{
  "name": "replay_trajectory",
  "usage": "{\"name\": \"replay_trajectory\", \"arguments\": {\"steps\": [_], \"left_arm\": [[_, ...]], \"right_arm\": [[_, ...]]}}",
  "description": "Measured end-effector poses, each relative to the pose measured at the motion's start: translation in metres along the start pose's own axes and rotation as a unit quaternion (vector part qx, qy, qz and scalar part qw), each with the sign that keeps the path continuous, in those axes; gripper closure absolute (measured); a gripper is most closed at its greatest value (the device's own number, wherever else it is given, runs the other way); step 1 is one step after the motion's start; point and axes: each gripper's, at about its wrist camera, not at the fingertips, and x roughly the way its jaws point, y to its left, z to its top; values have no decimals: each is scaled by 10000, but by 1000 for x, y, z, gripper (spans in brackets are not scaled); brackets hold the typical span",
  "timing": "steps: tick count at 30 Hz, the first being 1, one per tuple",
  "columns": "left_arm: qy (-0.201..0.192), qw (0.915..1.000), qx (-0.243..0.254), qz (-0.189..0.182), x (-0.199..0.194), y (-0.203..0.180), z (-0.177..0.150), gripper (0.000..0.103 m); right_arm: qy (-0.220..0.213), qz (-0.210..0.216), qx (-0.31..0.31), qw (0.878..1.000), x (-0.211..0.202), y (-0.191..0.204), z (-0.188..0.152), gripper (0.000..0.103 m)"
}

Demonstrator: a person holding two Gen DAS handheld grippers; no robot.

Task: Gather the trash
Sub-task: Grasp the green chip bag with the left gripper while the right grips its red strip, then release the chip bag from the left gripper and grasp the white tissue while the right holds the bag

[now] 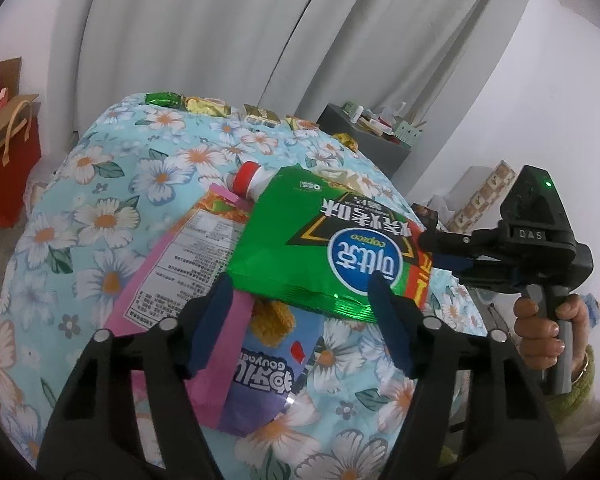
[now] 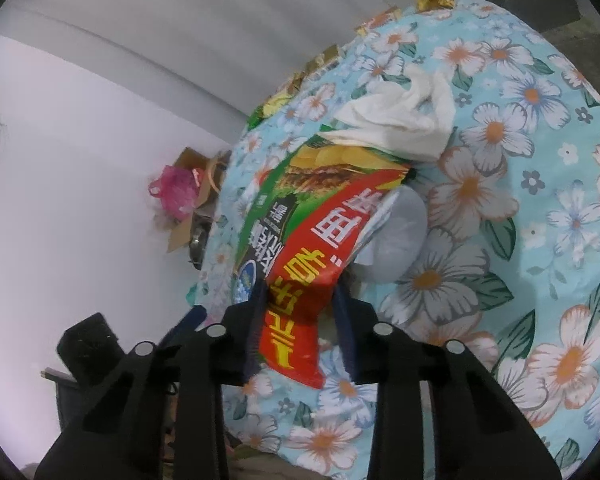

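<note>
A green chip bag (image 1: 332, 248) lies on a surface covered with a light-blue flowered cloth (image 1: 100, 184), and both tools are at it. The right tool (image 2: 300, 320) has the bag's red end between its blue pads, the foil crumpled and pinched there, so it is closed on the bag; seen from the left wrist view, that same tool (image 1: 444, 248) comes in from the right, held by a hand (image 1: 548, 320). The left tool (image 1: 300, 304) stands fairly wide, its two pads over the near edge of the green bag; whether they press on it I cannot tell. Under the green bag lie a pink snack packet (image 1: 180, 264) with a printed label and a purple packet (image 1: 260, 376), and a bottle with a red cap (image 1: 249, 178) pokes out from behind. A crumpled white tissue (image 2: 400, 116) sits just beyond the bag (touching its far end), with a grey-blue bundle (image 2: 400, 232) beside it. Small gold and green wrappers (image 1: 204, 104) line the far edge of the cloth.
</note>
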Motion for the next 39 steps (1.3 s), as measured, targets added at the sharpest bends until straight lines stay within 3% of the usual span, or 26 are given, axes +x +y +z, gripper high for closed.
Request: {"name": "replay_trajectory", "arguments": {"steps": [7,15,19,25,28,32,36,39], "left_arm": [[-192,9997,-15,-128,-12,-3,6,54],[554,9958,305,-663,31,-43,-15,73],[1035,9903,673,-641,61,-69,-36,75],[1296,9872,777,-517,79,-78,-46,76],[1297,9869,848,-459,81,-82,-45,76],[1306,9866,870,-446,79,-84,-39,76],[1098,9886,920,-459,68,-89,-19,75],[941,9900,944,-457,65,-94,5,68]], "right_arm": [[200,362,14,9991,-30,-5,-30,75],[5,314,486,9983,-78,-43,-82,74],[-192,369,626,9972,-90,-59,-97,70],[-557,785,1115,9891,-84,-96,-90,66],[-543,926,1212,9868,-75,-102,-87,67],[-681,884,1113,9875,-76,-99,-83,80],[-1164,859,1171,9825,-107,-110,-81,84],[-1459,901,1284,9768,-130,-123,-84,84]]}}
